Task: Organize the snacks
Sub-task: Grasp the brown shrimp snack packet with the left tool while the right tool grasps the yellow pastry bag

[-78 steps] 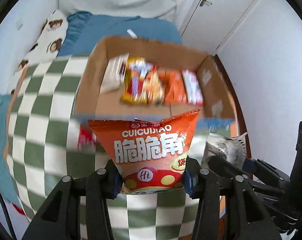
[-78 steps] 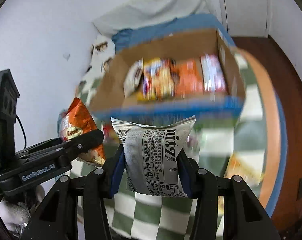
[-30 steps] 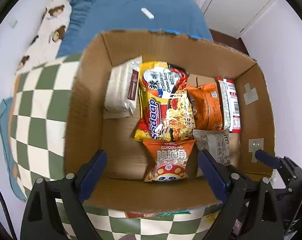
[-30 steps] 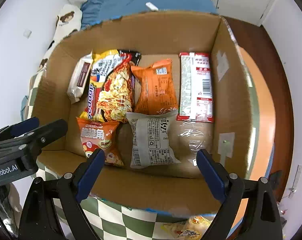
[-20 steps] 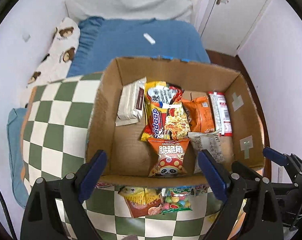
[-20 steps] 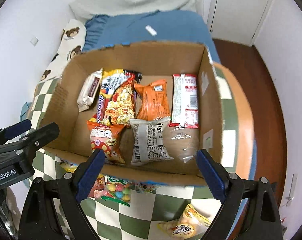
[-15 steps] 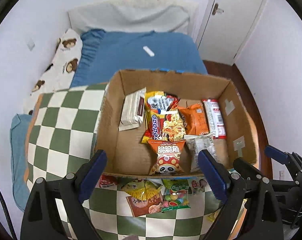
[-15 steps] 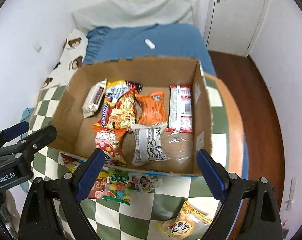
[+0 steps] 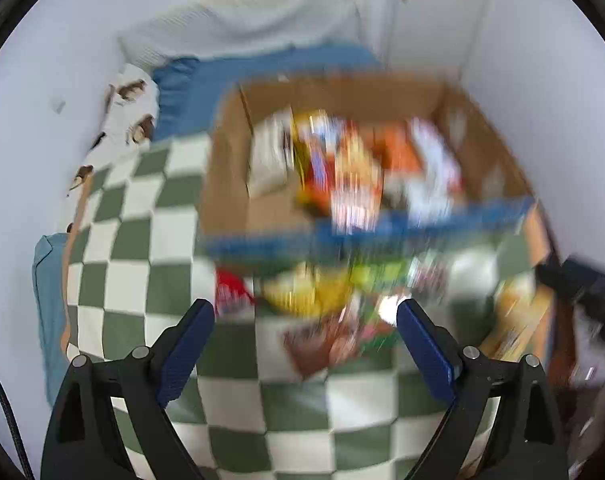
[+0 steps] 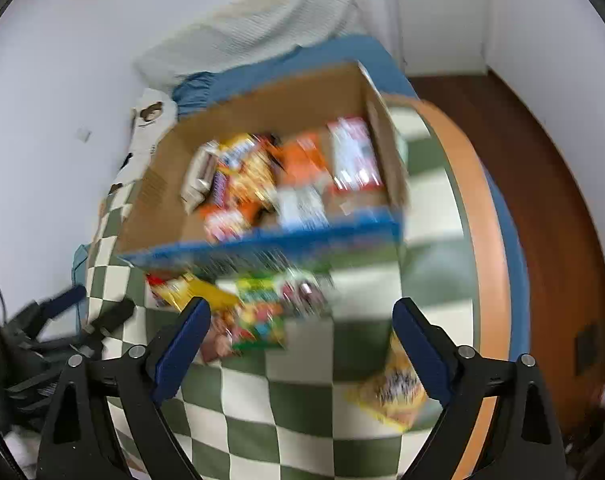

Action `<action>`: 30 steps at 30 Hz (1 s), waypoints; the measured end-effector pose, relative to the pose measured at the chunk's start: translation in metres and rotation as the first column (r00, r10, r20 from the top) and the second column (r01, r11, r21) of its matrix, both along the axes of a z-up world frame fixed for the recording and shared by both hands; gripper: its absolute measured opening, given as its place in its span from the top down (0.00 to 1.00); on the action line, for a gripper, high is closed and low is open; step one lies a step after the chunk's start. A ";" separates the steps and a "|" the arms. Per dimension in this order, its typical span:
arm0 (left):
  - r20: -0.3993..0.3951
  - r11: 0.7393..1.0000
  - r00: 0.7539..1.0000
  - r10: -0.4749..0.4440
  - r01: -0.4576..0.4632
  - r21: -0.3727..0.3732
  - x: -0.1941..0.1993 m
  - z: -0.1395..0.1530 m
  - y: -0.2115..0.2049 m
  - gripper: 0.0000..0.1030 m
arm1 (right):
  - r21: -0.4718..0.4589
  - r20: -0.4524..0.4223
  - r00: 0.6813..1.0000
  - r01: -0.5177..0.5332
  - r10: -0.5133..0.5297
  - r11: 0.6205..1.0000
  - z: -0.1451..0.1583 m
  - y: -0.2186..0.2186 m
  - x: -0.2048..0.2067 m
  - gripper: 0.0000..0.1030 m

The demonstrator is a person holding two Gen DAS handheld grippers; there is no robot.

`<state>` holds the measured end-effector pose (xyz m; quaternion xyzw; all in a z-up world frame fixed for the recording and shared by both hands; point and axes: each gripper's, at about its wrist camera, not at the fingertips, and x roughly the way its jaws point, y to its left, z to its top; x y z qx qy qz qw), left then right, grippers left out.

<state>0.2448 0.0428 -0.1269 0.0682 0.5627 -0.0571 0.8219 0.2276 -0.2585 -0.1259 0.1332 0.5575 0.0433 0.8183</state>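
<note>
Snack packets (image 10: 258,316) lie loose on the checked cloth (image 10: 302,408) before the filled cardboard box (image 10: 262,120). Left gripper (image 9: 305,338) gapes empty; right gripper (image 10: 301,334), also empty, is closing.

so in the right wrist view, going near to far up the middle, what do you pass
right gripper with nothing between its closing jaws → green candy packet on the checkered cloth → cardboard box of snacks → blue bedding → pale pillow against the wall

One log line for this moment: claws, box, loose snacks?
left claw: open, empty | right claw: closing, empty | cardboard box: holds packets | loose snacks: on checkered cloth
</note>
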 end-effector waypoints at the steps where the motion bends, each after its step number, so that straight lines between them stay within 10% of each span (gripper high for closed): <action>1: -0.030 0.999 0.999 -0.033 0.034 0.038 -0.004 -0.018 -0.004 0.09 | 0.004 -0.013 1.000 0.009 -0.008 1.000 -0.008 -0.005 -0.004 0.31; 12: -0.211 0.888 0.927 -0.309 0.361 0.286 -0.014 -0.127 -0.048 0.09 | -0.004 -0.225 0.955 0.197 -0.193 0.980 -0.106 -0.065 -0.037 0.25; 18: -0.260 0.850 0.883 -0.391 0.455 0.266 -0.006 -0.148 -0.055 0.18 | -0.006 -0.275 0.944 0.187 -0.181 0.982 -0.138 -0.060 -0.037 0.33; 20: -0.282 0.858 0.872 -0.401 0.465 0.219 -0.006 -0.150 -0.054 0.37 | -0.034 -0.277 0.947 0.163 -0.166 0.986 -0.142 -0.054 -0.038 0.42; 24: -0.304 0.907 0.894 -0.330 0.389 0.160 -0.009 -0.151 -0.044 0.39 | -0.056 -0.266 0.960 0.075 -0.088 0.996 -0.144 -0.031 -0.044 0.45; 30: -0.458 1.000 0.889 -0.011 -0.003 -0.031 -0.028 -0.161 0.009 0.39 | -0.057 -0.285 0.958 -0.059 0.040 0.997 -0.145 0.008 -0.058 0.46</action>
